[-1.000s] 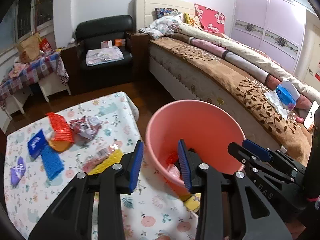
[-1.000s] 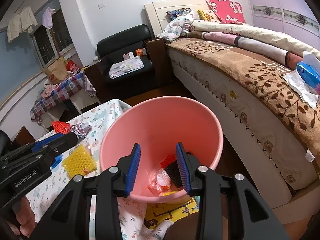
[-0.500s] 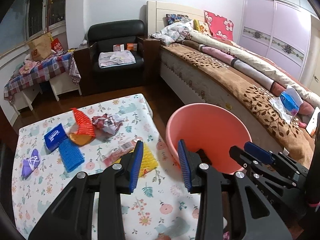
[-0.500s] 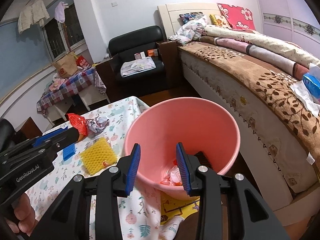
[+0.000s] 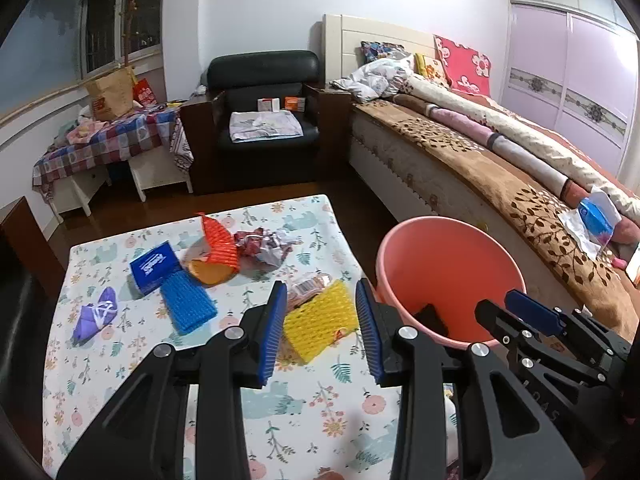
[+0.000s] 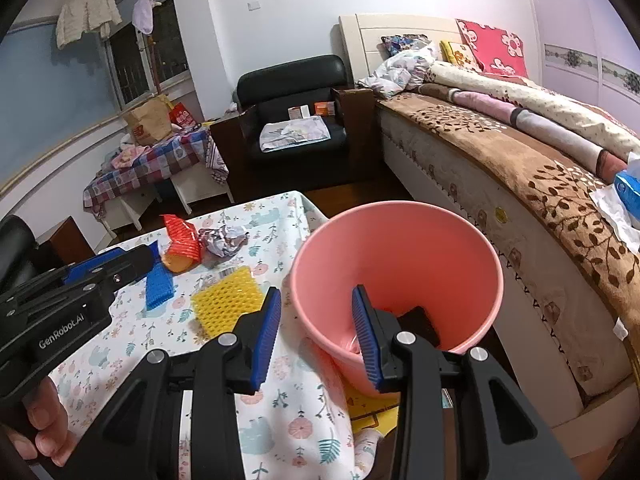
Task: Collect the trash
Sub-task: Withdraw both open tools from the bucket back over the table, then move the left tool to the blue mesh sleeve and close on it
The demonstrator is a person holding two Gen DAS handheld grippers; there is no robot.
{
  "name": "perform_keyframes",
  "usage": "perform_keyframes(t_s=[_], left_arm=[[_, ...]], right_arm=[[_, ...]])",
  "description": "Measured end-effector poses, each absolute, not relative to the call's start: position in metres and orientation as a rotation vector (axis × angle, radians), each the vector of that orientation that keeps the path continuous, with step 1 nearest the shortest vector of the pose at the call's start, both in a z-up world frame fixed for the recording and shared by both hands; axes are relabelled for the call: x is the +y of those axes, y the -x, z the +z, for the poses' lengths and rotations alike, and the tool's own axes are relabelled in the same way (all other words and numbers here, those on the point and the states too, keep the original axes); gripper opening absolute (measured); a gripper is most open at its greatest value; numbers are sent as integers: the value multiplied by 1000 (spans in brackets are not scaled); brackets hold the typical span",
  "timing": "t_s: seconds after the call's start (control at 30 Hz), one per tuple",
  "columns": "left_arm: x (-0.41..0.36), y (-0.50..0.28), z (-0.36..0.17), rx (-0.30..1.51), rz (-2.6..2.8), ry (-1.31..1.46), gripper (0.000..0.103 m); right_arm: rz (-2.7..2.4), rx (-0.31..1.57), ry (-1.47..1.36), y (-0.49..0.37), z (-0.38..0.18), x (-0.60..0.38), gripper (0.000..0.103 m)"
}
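Both claws, left (image 5: 320,328) and right (image 6: 316,332), gape empty above the tabletop (image 5: 120,360), where the trash, including a yellow net (image 5: 320,320), lies beside the pink bin (image 6: 400,248).

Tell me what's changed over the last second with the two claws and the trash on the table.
Both claws, left and right, pulled back from over the pink plastic bucket, so more of the floral tablecloth shows. Nothing was grabbed or released; both are open and empty. The yellow foam net and other scraps haven't moved.
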State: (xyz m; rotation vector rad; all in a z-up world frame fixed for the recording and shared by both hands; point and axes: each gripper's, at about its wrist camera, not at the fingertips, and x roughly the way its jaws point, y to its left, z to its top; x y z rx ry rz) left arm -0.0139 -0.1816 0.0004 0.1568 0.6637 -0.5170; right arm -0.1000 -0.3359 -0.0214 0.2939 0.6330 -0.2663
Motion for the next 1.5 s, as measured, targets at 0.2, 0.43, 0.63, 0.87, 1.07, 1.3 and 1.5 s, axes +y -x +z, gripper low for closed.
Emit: perform_keyframes(t_s=[0.2, 0.43, 0.63, 0.87, 1.07, 1.3, 1.5], left_arm=[[-169, 15, 3, 656, -492, -147, 36], [-158, 16, 5, 649, -471, -134, 36], [-153, 17, 5, 646, -459, -127, 36], [-145, 17, 5, 645, -449, -121, 36], [-134, 8, -3, 675, -457, -81, 36], [-106, -12, -25, 722, -430, -37, 36], [-72, -37, -53, 815, -385, 29, 36]], right_arm=[[-249, 636, -271, 99, -18, -323, 36], [-239, 636, -249, 99, -15, -313, 36], [-236, 635, -244, 99, -14, -310, 36], [-227, 634, -236, 101, -13, -303, 36], [-212, 649, -228, 97, -17, -300, 36], [-177, 685, -232, 83, -31, -294, 36], [-129, 728, -239, 66, -47, -286, 36]])
